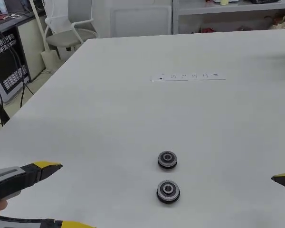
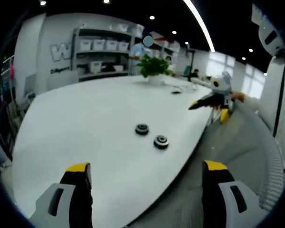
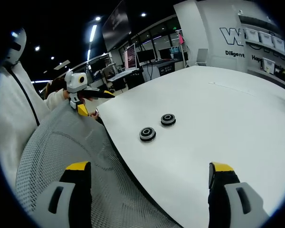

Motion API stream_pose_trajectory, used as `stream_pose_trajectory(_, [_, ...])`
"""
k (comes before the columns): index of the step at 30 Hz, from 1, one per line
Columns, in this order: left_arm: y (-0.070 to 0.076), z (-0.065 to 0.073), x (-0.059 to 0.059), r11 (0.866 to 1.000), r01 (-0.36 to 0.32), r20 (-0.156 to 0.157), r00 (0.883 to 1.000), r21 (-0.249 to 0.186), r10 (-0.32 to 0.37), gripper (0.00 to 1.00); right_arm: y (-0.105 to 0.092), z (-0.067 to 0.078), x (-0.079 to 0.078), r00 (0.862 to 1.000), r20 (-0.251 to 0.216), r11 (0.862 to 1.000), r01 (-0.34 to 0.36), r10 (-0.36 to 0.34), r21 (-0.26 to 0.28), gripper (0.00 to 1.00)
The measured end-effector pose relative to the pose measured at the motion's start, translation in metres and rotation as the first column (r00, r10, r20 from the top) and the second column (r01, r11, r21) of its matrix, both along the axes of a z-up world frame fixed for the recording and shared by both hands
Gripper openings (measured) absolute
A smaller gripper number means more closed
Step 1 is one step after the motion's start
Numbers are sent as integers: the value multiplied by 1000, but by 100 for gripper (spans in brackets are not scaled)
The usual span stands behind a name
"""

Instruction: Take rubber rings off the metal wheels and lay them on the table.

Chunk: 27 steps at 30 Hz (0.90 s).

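Nothing is done yet. On the table point(image 1: 133, 109) the far wheel point(image 1: 167, 160) sits at 12 o'clock of the near wheel point(image 1: 168, 191), rings point(image 1: 158, 192) still on. The left gripper point(image 2: 146, 166) waits at 9 o'clock and the right gripper point(image 3: 150, 166) at 3, jaws wide apart and empty.

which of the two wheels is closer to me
The lower wheel in the head view. It lies closer to the person; the other wheel sits just beyond it, not touching.
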<state>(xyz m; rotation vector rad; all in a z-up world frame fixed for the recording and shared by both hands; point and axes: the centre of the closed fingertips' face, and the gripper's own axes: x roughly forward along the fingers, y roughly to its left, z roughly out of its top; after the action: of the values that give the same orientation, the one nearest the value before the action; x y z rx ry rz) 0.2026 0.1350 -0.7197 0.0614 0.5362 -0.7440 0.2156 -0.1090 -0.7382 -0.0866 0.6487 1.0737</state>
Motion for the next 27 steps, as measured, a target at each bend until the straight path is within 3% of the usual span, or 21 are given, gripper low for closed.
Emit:
stream_pose_trajectory(4, [0,0,1,1000,2,3,1000,3,-2,99,0,4,1,1000,12,1000,6,-6,3,99])
stream_pose_trajectory(8, [-3,5,0,1000,9,11,1000,-29,-8,99,0,10,1,1000,25,1000,10,-10,13,98])
stream_pose_trajectory(27, [-5,17,-3,1000,7,45,999,-24,-5,97,-10,16,-4,998,46,999,40,-41,15,98])
